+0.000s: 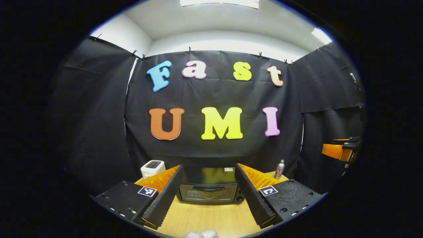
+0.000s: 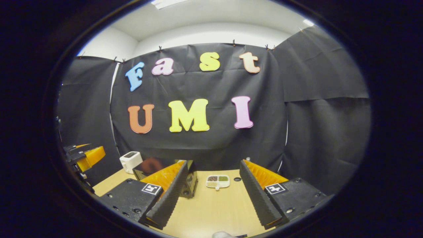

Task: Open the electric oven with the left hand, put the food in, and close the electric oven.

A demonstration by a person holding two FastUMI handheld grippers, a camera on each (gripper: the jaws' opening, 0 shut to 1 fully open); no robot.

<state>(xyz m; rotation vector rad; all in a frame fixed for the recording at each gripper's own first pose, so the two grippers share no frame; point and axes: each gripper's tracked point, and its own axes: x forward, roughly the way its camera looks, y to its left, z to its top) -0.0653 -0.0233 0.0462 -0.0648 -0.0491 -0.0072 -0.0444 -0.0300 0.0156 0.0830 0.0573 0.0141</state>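
A black electric oven stands on the wooden table with its door closed, straight ahead between the fingers of my left gripper, which is open and holds nothing. In the right gripper view the oven sits partly behind the left finger. A white divided tray of food lies on the table to the right of the oven. My right gripper is open and hangs above the table, well short of the tray. The other gripper's orange finger shows at the far left, and one at the far right.
A white toaster stands left of the oven, also visible as the toaster in the right gripper view. A small bottle stands at the back right of the wooden table. A small dark round thing lies beside the tray. Black cloth walls surround the table.
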